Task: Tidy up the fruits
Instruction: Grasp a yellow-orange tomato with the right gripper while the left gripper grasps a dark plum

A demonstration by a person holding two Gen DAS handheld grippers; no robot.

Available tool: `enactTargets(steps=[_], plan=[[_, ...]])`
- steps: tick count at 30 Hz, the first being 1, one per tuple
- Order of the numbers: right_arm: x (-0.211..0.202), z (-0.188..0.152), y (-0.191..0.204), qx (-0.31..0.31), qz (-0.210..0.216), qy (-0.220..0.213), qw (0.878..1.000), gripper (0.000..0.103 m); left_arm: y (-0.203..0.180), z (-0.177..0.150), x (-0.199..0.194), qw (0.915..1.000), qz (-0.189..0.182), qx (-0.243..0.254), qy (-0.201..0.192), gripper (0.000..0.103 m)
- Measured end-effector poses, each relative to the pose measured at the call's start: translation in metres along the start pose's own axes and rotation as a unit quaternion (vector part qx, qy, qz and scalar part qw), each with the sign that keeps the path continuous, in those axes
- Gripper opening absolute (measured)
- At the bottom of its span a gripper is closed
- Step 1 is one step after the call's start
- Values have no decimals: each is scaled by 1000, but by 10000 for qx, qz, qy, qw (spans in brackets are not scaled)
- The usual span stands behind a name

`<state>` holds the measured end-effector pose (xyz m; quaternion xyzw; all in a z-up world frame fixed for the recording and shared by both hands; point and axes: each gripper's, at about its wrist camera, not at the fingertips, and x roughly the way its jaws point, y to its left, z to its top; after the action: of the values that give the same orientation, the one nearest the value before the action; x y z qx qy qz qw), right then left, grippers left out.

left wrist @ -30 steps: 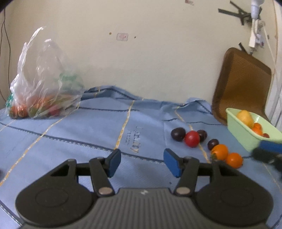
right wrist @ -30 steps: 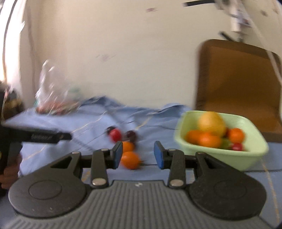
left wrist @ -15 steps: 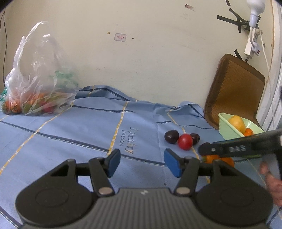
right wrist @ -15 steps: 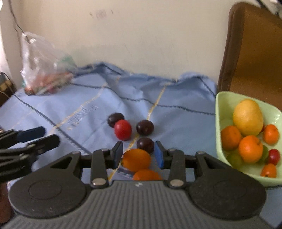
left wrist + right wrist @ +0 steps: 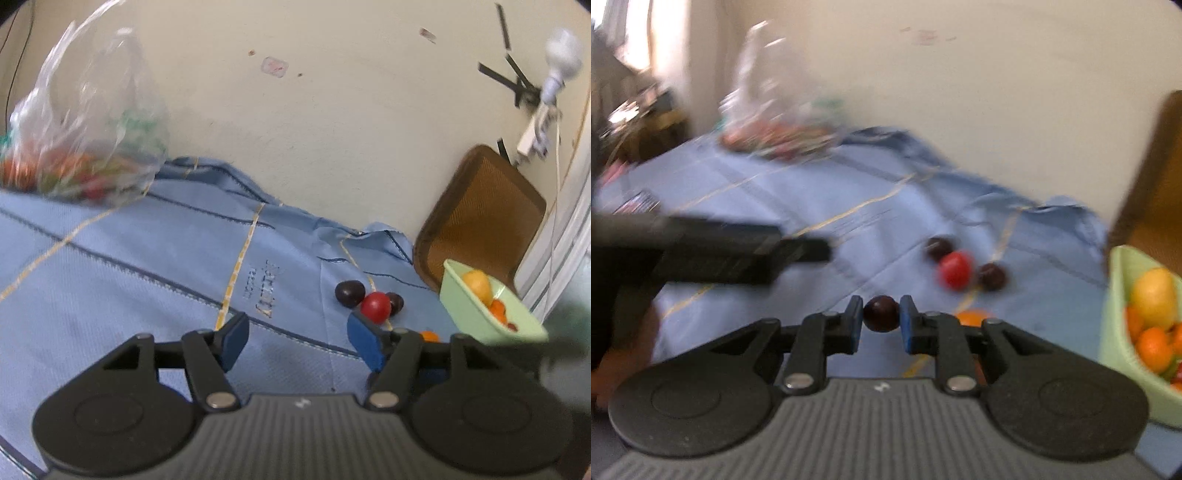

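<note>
A dark plum is pinched by the right gripper, likely for transfer to the green bin nearby. The left gripper is held spread and empty above the blue cloth.

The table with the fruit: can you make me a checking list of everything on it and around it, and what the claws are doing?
Surface: blue cloth, wrinkled near the wall.
Job's things: dark plum in the right claw; red fruit between two more plums on the cloth; an orange nearer; green tub holding fruit.
Clutter: plastic bag of produce at the far left.
Grippers: left claw open, holding nothing; right claw shut on the plum.
Cables: white cord down the wall, under a bulb.
Surroundings: cream wall; brown board leaning behind the tub.
</note>
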<state>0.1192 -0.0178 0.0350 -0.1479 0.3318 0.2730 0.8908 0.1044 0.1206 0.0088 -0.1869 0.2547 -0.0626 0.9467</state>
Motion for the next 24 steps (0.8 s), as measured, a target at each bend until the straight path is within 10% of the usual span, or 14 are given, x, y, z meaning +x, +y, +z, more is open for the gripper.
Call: enactTargets(steps=[9, 19, 24], plan=[[-26, -23, 0, -138, -194, -354, 9991, 34, 0, -2, 1, 9998, -213, 9, 40, 60], [-35, -7, -62, 980, -720, -552, 9910, 43, -73, -29, -9, 9771, -391, 2088, -123, 60], [-5, 4, -64, 1062, -577, -220, 9924, 45, -74, -27, 13, 9778, -160, 2027, 503, 49]])
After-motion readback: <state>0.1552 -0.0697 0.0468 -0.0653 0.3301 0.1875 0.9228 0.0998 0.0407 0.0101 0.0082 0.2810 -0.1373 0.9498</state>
